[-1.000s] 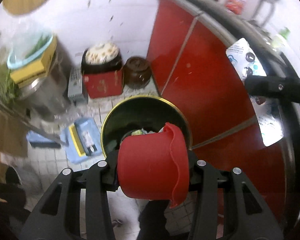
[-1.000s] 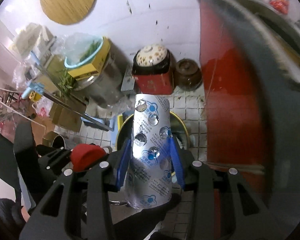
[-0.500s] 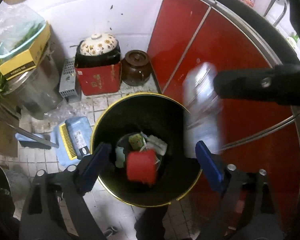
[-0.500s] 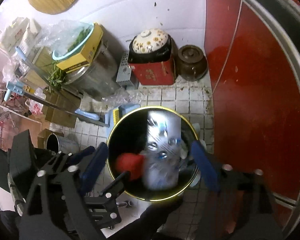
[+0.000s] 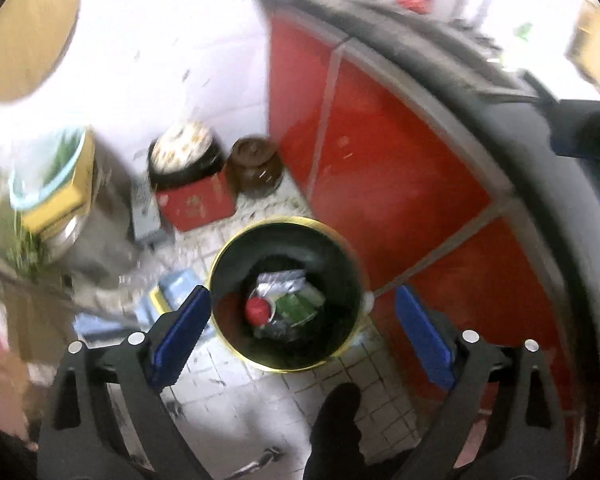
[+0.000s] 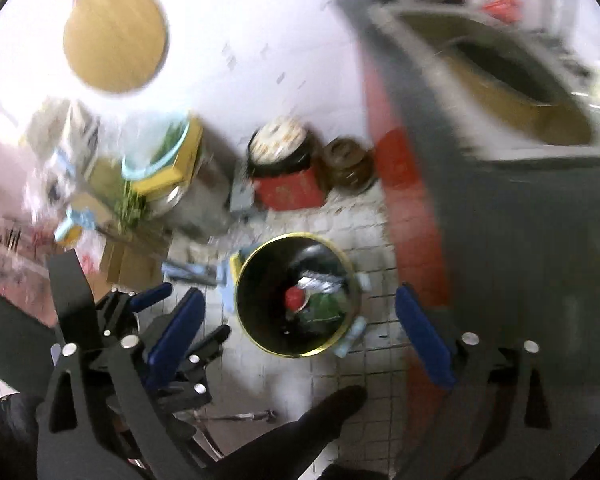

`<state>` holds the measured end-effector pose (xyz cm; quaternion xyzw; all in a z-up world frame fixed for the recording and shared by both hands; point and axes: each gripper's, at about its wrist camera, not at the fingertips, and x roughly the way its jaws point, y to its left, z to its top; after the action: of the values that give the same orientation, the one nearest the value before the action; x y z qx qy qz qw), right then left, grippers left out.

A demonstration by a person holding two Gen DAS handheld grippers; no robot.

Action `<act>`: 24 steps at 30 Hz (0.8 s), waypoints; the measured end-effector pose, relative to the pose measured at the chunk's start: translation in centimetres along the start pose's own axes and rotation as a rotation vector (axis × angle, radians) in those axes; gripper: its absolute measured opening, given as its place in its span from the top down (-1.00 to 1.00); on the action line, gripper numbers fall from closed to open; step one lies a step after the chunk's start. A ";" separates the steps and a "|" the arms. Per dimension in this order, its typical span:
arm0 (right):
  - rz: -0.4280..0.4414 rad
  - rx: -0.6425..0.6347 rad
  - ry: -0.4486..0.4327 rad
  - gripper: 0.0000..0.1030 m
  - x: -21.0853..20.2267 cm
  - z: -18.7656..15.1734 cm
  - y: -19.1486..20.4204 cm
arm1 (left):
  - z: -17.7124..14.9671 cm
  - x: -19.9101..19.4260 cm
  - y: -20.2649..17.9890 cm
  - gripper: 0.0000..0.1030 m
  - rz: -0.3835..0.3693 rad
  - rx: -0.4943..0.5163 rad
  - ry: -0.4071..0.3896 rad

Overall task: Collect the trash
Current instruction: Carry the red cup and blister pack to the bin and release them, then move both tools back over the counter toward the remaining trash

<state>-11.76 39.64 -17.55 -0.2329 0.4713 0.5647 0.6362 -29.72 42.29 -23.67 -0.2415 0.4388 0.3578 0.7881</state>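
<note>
A black bin with a gold rim (image 5: pixel 286 368) (image 6: pixel 296 354) stands on the tiled floor beside the red cabinet. Inside lie a red cup (image 5: pixel 258 310) (image 6: pixel 295 299), a silver pouch (image 5: pixel 280 282) (image 6: pixel 320 285) and green wrappers. My left gripper (image 5: pixel 302 330) is open and empty, held high above the bin; it also shows in the right wrist view (image 6: pixel 168 320). My right gripper (image 6: pixel 298 330) is open and empty above the bin. Both views are blurred.
A red cabinet (image 5: pixel 380 160) with a grey counter (image 6: pixel 500 200) stands to the right. A red box with a patterned lid (image 5: pixel 192 196), a brown jar (image 5: pixel 254 164), a metal pot and boxes (image 5: pixel 56 196) line the wall. A blue item (image 5: pixel 172 290) lies left of the bin.
Both grippers opened and let go: the red cup and the silver pouch fell into the bin. Both grippers have since risen, so the bin looks smaller.
</note>
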 end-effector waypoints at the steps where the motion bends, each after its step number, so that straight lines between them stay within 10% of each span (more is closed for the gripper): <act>1: -0.031 0.029 -0.033 -0.85 -3.1 -0.8 -1.1 | 0.7 -1.3 -1.4 -0.82 -0.013 0.031 -0.015; 14: -0.576 0.575 -0.336 -0.86 -31.9 -21.6 -15.8 | 1.8 -11.0 -32.4 -0.85 -0.424 0.636 -0.045; 24: -0.787 0.947 -0.404 -0.86 -41.2 -39.3 -19.0 | -4.3 -15.3 -46.5 -0.85 -0.565 0.902 -0.023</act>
<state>-3.76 -18.32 -4.12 0.0280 0.4198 0.0529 0.9056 -1.36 4.77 -9.52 0.0164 0.4581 -0.0901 0.8842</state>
